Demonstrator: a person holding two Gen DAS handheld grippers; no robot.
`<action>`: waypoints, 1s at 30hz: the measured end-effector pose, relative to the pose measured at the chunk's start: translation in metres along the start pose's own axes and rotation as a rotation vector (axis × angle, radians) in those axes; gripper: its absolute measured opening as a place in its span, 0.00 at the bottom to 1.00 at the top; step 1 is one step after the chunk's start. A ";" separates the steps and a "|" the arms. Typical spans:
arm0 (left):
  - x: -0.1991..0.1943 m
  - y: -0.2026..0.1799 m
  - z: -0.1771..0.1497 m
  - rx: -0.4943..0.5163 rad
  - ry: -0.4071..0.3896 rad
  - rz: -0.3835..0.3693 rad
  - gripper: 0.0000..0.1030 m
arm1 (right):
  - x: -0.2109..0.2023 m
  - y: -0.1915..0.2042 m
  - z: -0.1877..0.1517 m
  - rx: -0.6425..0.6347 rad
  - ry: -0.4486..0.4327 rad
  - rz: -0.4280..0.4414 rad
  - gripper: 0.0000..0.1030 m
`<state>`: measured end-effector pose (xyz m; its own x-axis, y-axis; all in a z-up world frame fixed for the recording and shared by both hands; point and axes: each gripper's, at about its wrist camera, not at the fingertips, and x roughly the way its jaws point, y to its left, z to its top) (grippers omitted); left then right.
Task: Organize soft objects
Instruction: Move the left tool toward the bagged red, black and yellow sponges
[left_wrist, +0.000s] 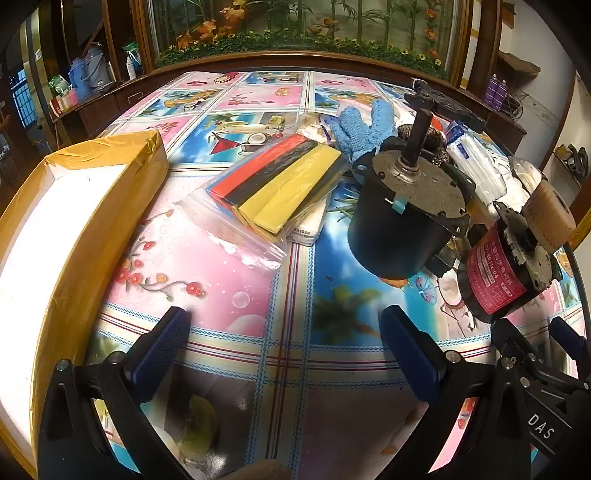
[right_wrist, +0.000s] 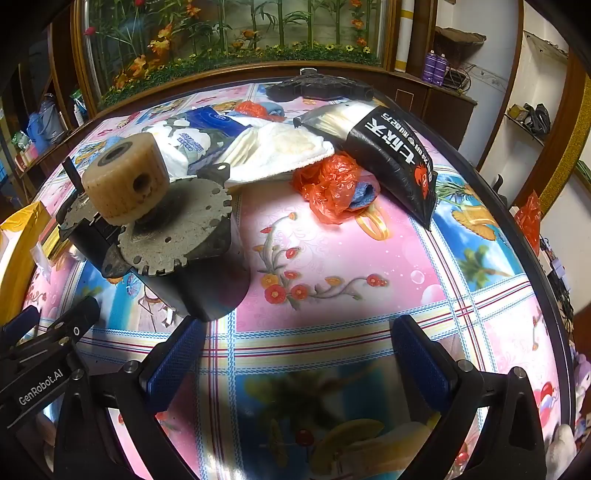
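Note:
A clear zip bag of red, black and yellow soft strips (left_wrist: 275, 182) lies mid-table beside a blue knitted glove (left_wrist: 360, 127). A yellow-taped box with a white inside (left_wrist: 74, 206) stands at the left. My left gripper (left_wrist: 286, 328) hangs open above bare tablecloth, nothing between its fingers. In the right wrist view a white towel (right_wrist: 280, 151), an orange plastic bag (right_wrist: 328, 186) around a blue cloth, and a black pouch (right_wrist: 395, 155) lie ahead. My right gripper (right_wrist: 295, 345) is open over the cloth, empty.
Two heavy motors stand between the grippers: a black one with a shaft (left_wrist: 402, 214) and a red-labelled one with a tan wheel (right_wrist: 155, 218). White packets (left_wrist: 476, 166) pile behind them. A black plastic part (right_wrist: 321, 86) lies at the far edge. The table (right_wrist: 332, 258) has a flowery cloth.

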<state>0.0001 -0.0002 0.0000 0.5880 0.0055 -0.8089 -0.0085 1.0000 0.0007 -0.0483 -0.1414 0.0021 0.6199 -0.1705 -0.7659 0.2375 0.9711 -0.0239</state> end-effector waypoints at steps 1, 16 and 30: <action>0.000 0.000 0.000 -0.001 0.000 -0.001 1.00 | 0.000 0.000 0.000 0.000 0.000 0.000 0.99; -0.002 0.000 -0.002 -0.003 0.000 0.001 1.00 | 0.000 0.000 0.000 -0.001 -0.001 -0.001 0.99; -0.010 0.001 -0.012 0.083 0.057 -0.063 1.00 | 0.001 0.002 -0.004 -0.004 0.002 0.006 0.99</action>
<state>-0.0157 0.0005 0.0011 0.5379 -0.0557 -0.8412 0.0953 0.9954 -0.0049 -0.0502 -0.1390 -0.0015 0.6197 -0.1647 -0.7674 0.2312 0.9727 -0.0220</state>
